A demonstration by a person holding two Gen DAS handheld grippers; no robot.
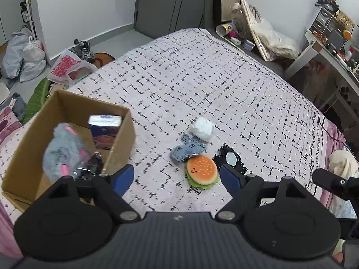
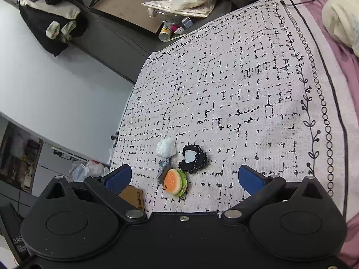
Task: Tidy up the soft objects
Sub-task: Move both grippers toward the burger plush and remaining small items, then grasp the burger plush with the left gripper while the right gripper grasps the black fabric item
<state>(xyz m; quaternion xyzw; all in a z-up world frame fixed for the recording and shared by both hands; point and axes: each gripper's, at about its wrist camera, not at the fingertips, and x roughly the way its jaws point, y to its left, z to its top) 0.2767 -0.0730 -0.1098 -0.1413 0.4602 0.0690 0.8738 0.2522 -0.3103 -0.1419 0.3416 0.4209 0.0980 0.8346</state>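
Lying in a tight cluster on the white bedspread with black dash pattern [image 1: 202,71] are four small soft things: a plush hamburger with an orange bun and green lettuce edge [image 1: 202,172], a grey-blue fabric toy [image 1: 188,149] touching its far side, a crumpled white soft lump [image 1: 202,128] just beyond that, and a black crocheted piece with a white centre [image 1: 230,159] just beside the burger on the right. Seen from the right wrist, the same plush hamburger [image 2: 175,182], black crocheted piece [image 2: 192,159], white lump [image 2: 166,147] and grey-blue toy [image 2: 162,167] sit between the two blue pads. An open brown cardboard box [image 1: 62,103] stands on the bedspread to the left of the cluster, holding a fluffy grey plush with pink parts [image 1: 61,150], a blue and white carton [image 1: 105,132] and something dark and shiny that is too blurred to tell. The left gripper [image 1: 177,177] hangs above the bed with its jaws spread wide and nothing between them. The right gripper [image 2: 184,179] is likewise spread wide and empty above the cluster.
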